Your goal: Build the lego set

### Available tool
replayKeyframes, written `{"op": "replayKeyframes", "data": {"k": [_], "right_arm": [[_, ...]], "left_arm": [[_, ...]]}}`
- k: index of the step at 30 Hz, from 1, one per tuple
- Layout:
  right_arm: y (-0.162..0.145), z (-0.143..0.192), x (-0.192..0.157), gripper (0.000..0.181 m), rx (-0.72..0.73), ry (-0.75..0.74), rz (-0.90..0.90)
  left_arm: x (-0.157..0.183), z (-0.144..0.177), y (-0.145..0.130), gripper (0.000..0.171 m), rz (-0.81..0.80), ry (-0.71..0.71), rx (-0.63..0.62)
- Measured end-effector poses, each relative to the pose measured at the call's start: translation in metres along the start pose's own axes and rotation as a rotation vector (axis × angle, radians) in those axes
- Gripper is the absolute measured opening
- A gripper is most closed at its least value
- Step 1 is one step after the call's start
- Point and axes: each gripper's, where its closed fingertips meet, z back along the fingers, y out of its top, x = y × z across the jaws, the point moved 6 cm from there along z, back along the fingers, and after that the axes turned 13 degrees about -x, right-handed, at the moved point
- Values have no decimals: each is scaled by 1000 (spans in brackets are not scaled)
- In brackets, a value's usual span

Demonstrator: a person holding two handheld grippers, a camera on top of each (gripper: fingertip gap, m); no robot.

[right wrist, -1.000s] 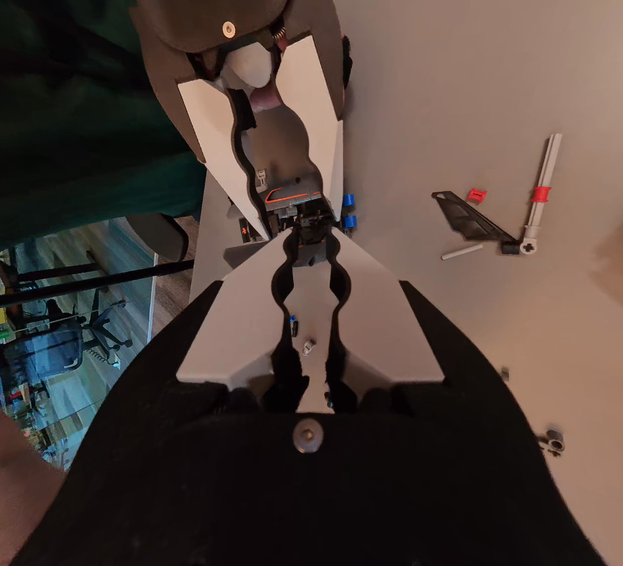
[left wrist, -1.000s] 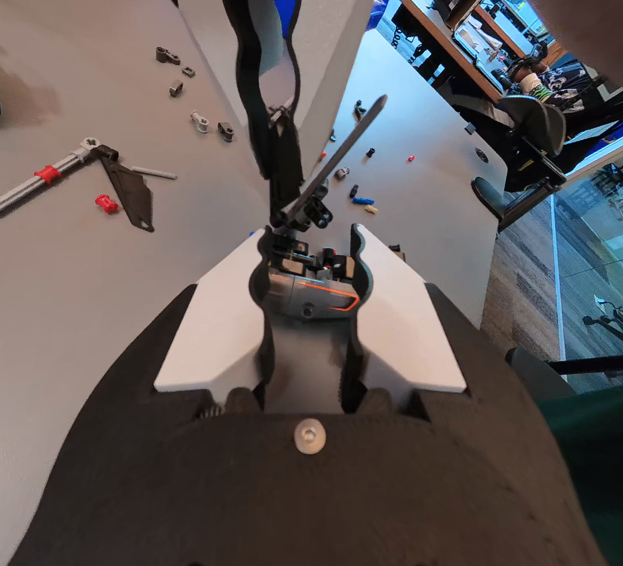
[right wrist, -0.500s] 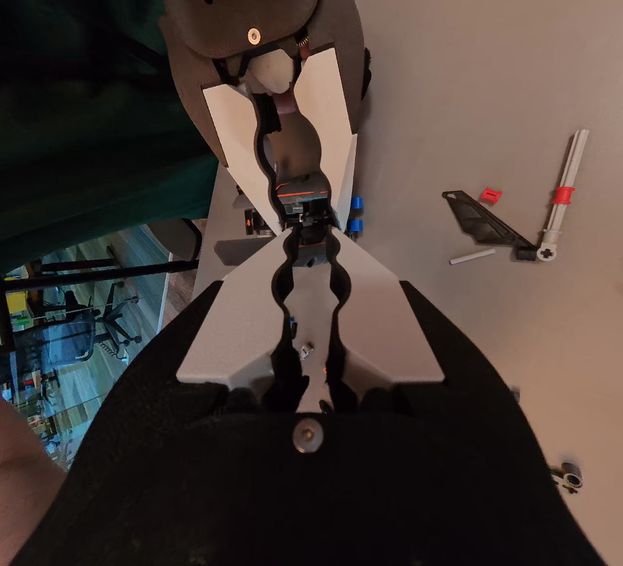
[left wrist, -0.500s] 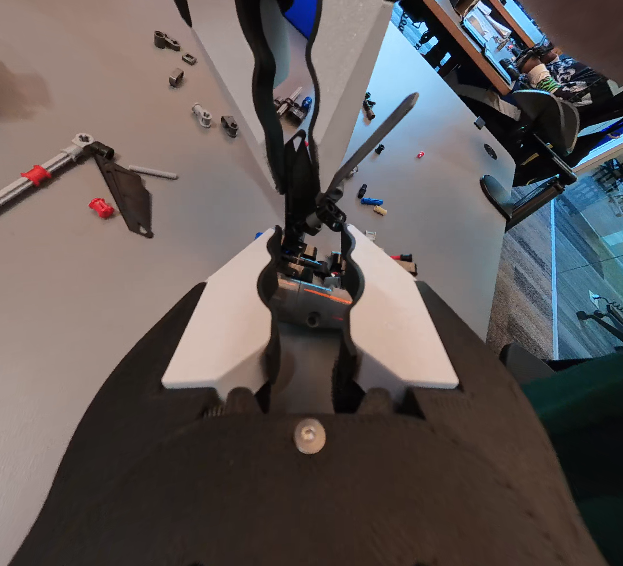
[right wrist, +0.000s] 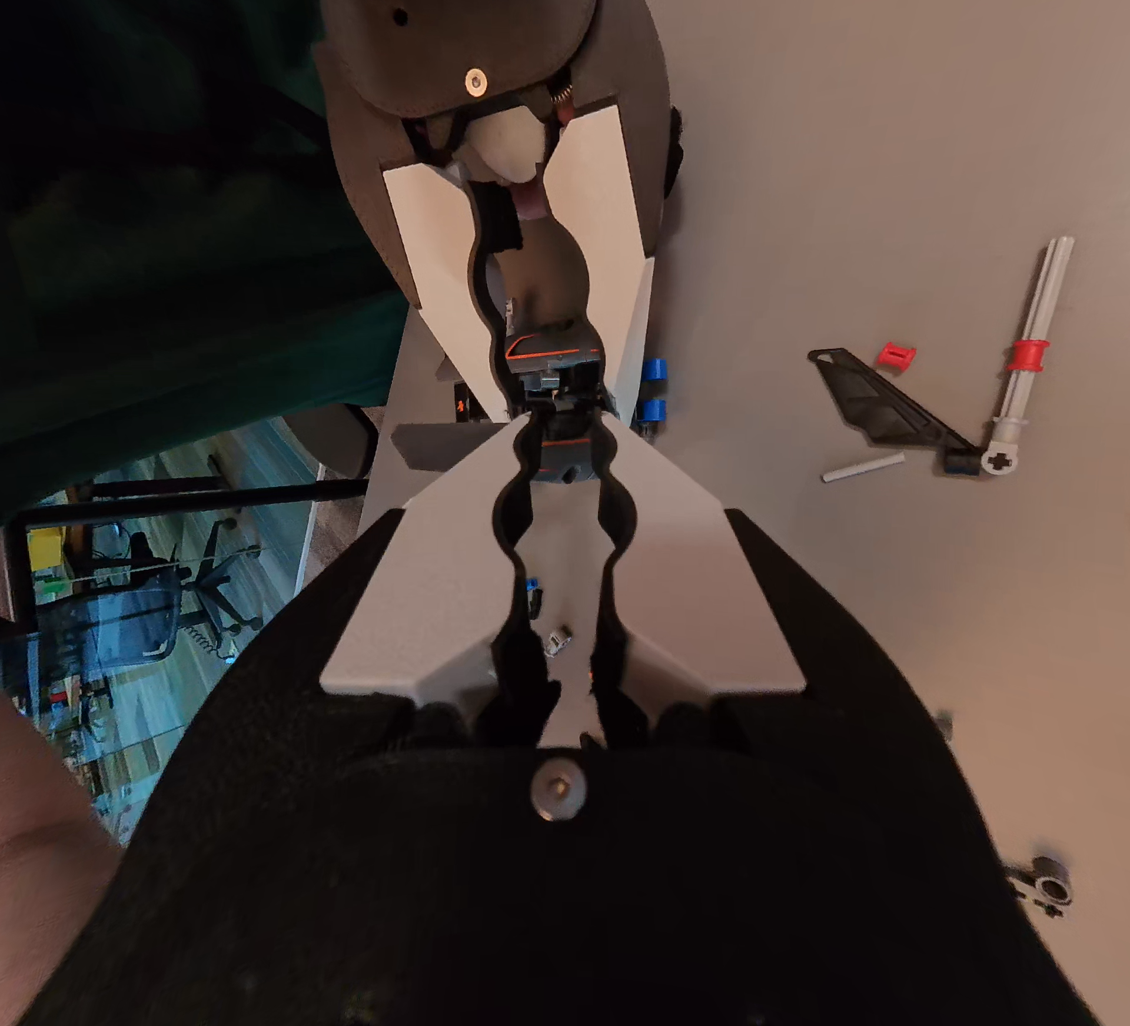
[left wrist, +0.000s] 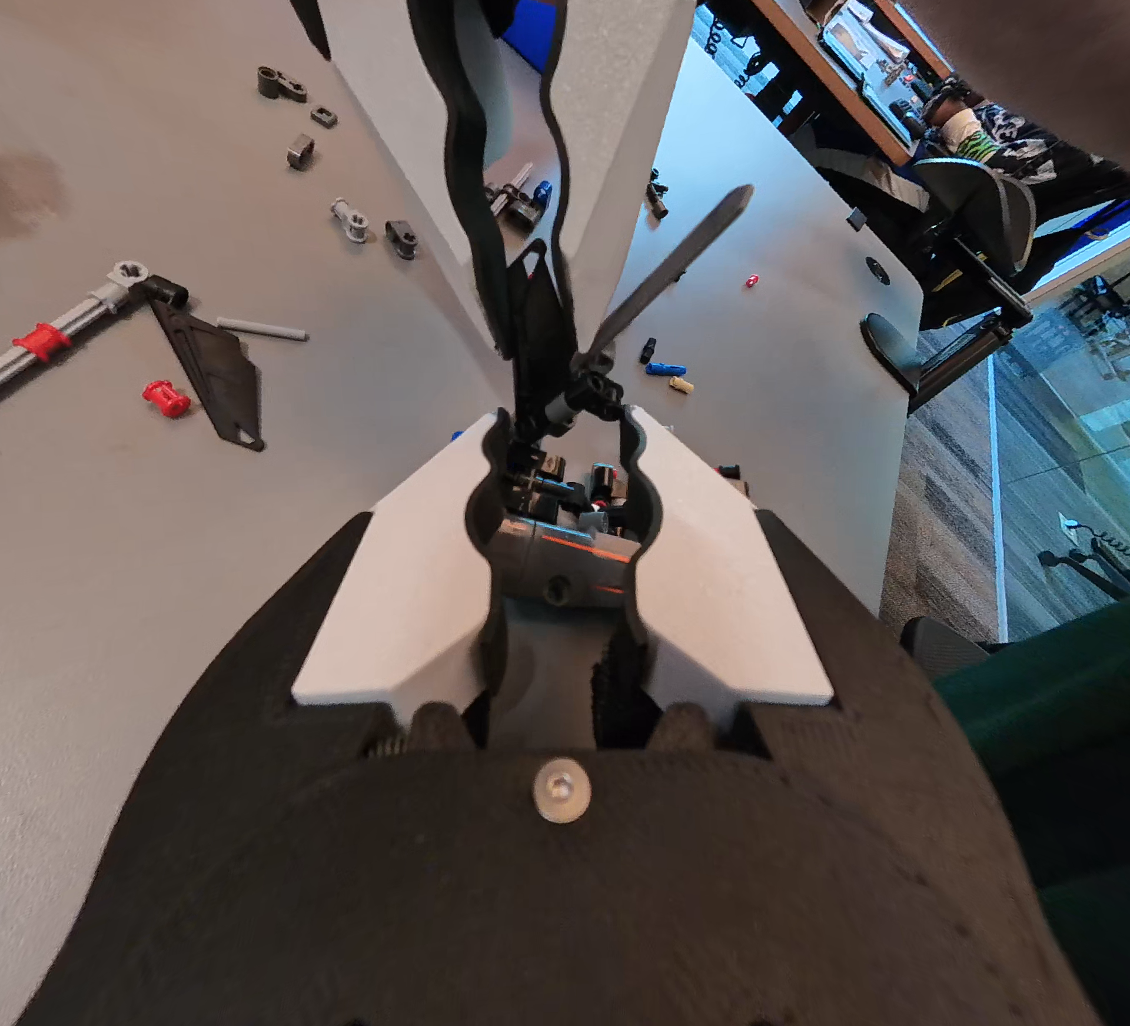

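My left gripper (left wrist: 562, 428) is shut on the grey lego assembly with orange stripes (left wrist: 562, 556) and holds it above the table. My right gripper (left wrist: 538, 336) comes in from the top, shut on a black panel (left wrist: 541, 305) at the assembly's front end. A long dark blade (left wrist: 672, 269) sticks out of the assembly to the upper right. In the right wrist view my right gripper (right wrist: 565, 425) pinches the assembly's black end (right wrist: 565, 455). The left gripper (right wrist: 559, 403) faces it tip to tip and holds the grey and orange body (right wrist: 550, 351).
On the grey table (left wrist: 92, 568) lie a black wing panel (left wrist: 208, 360) joined to a grey axle with a red bush (left wrist: 43, 339), a loose red bush (left wrist: 165, 398), a grey rod (left wrist: 263, 329), small grey connectors (left wrist: 354, 217) and a blue pin (left wrist: 666, 368). The table edge (left wrist: 886, 507) runs along the right. Less than 4 cm separates the two grippers' tips. The left tips stand about 8 cm off the grey rod (left wrist: 263, 329). Seen from the right wrist view (right wrist: 863, 469) as well.
Both grippers keep their hold. The left jaws have closed tighter on the assembly. The long blade has swung up and to the right, and the two grippers have drawn closer together.
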Motion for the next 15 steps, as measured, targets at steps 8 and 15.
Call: {"op": "replayKeyframes", "data": {"k": [8, 15], "right_arm": [[1, 2, 1, 13, -26, 2, 23], [2, 3, 1, 13, -47, 12, 33]], "left_arm": [[-1, 2, 1, 31, 5, -15, 12], [-1, 2, 0, 29, 3, -34, 6]]}}
